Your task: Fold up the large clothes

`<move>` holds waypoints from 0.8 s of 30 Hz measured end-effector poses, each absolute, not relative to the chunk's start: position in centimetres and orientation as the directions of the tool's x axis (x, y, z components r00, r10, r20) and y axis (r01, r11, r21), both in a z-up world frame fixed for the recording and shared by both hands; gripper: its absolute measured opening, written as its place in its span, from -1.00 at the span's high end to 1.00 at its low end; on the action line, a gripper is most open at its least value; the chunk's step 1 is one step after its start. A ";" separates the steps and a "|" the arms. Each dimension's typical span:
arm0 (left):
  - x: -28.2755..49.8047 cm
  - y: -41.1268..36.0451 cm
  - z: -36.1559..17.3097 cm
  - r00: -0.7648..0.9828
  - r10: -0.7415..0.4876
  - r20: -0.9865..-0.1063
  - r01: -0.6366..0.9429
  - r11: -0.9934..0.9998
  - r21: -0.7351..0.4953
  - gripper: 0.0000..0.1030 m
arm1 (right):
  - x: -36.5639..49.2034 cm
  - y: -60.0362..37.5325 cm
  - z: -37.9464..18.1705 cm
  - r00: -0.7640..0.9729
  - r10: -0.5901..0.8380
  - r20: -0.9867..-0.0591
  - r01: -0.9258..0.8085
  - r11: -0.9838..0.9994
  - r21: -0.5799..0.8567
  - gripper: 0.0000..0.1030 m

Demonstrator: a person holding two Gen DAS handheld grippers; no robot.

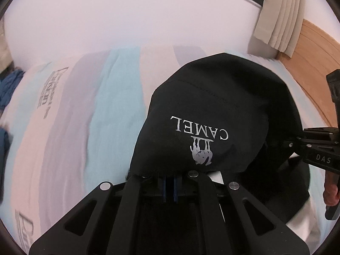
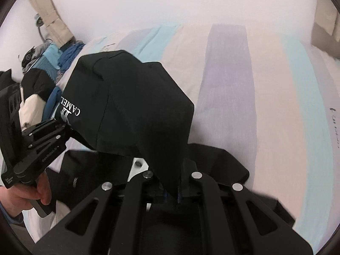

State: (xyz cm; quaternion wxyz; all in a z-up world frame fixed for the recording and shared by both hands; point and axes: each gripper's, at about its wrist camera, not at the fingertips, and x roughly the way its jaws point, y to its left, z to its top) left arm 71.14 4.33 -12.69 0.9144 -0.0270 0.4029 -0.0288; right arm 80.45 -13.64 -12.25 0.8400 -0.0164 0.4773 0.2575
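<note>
Left wrist view: left claw [image 1: 169,188] is clenched on the near edge of the black jacket [image 1: 212,106], w/ the CAMEL logo [image 1: 200,137] upside down. The cloth hangs over the striped bed sheet [image 1: 85,116], prob. lifted to make a fold.

Right wrist view: right claw [image 2: 173,193] grasps another edge of the same jacket, so both lift it evenly. A hand [image 2: 23,193] holds the left claw's grip, at left.

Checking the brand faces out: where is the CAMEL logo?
On the black jacket lifted over the striped bedsheet, the CAMEL logo shows upside down above the left gripper.
</note>
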 end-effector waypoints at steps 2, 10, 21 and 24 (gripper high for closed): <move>69.2 4.0 -12.4 0.678 -0.059 -0.732 0.021 0.998 -0.060 0.94 | 77.7 -13.8 -11.5 0.417 0.429 -0.802 -0.472 0.856 0.212 0.92; 60.3 1.5 -11.7 0.697 0.003 -0.717 0.027 0.999 0.030 0.94 | 67.8 -14.3 -11.9 0.418 0.400 -0.816 -0.540 0.831 0.131 0.92; 54.2 -1.4 -16.9 0.644 0.023 -0.765 0.075 0.993 0.092 0.93 | 61.0 -15.6 -15.9 0.453 0.296 -0.841 -0.533 0.846 0.011 0.92; 52.8 -0.9 -18.8 0.611 0.019 -0.791 0.081 0.993 0.086 0.93 | 59.8 -15.6 -17.3 0.441 0.277 -0.854 -0.528 0.849 0.003 0.92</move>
